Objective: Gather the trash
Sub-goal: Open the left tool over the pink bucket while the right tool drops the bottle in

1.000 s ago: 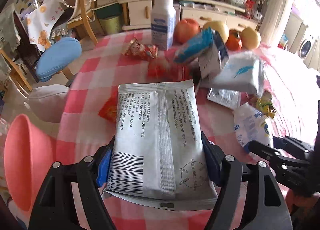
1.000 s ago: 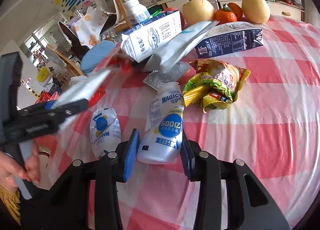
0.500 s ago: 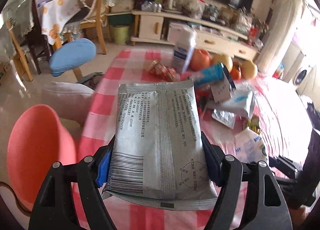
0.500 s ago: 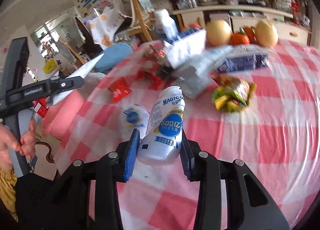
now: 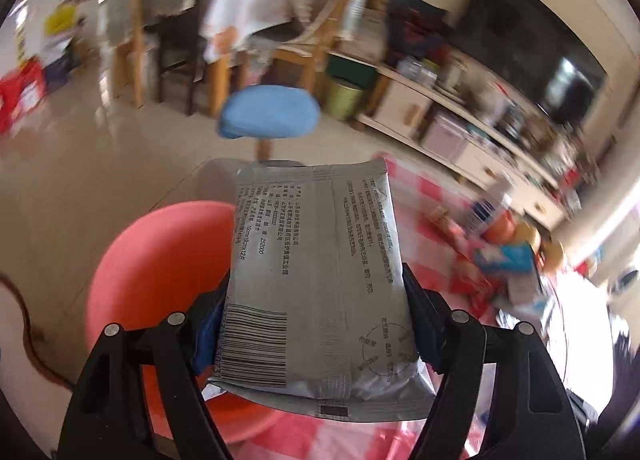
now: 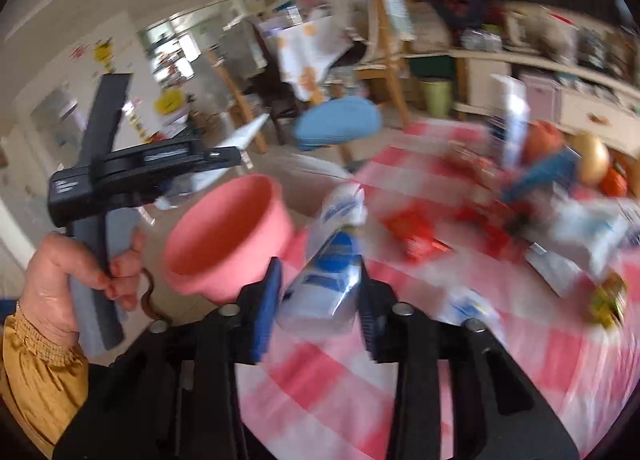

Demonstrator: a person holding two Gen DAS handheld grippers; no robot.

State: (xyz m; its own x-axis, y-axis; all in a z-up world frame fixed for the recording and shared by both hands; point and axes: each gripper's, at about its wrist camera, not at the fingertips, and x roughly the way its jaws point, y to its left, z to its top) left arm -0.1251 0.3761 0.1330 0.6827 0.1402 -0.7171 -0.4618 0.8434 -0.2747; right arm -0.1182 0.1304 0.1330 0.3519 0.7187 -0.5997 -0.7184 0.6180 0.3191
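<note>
Left hand-held gripper (image 5: 316,324) clamps flat foil pouch (image 5: 320,280); right hand-held gripper (image 6: 318,300), closing, squeezes crumpled plastic bottle (image 6: 332,268).

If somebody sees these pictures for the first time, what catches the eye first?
Probably the grey foil packet clamped in the left hand-held gripper, with the pink bin just behind it beside the checked table. Next, the crumpled white and blue bottle pinched in the right hand-held gripper, over the table edge.
</note>
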